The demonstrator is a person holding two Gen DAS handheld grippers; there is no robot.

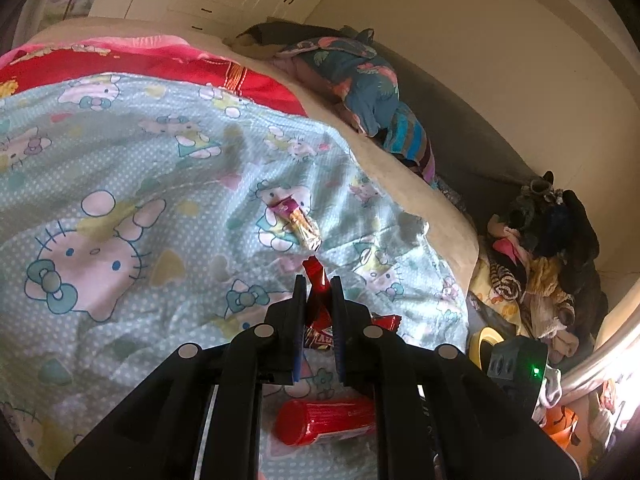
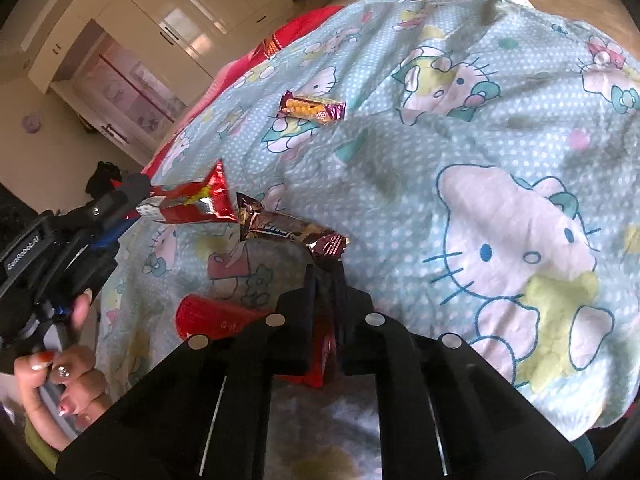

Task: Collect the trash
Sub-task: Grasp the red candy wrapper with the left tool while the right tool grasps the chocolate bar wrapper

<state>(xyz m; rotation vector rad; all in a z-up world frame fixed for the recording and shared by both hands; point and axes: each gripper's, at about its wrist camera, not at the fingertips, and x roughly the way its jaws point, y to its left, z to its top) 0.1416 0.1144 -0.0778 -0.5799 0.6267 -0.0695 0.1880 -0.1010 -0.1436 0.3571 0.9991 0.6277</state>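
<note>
Your left tool (image 1: pixel 318 284) was clamped on a red foil wrapper (image 1: pixel 316 276), which hung clear of the bed sheet (image 1: pixel 120 168). Your right tool (image 2: pixel 325 270) was closed on the end of a brown chocolate-bar wrapper (image 2: pixel 280 228) that lay on the sheet just beside the red one. A biscuit wrapper (image 2: pixel 312 108) lay farther up the bed, and a red cylindrical container (image 1: pixel 324 420) lay near the tools. To have done this step well, you needed to lift the brown wrapper straight up without catching the sheet, keep both grips firm, since foil probably slips, and keep the two tools apart. No trash bin was visible in either view.
</note>
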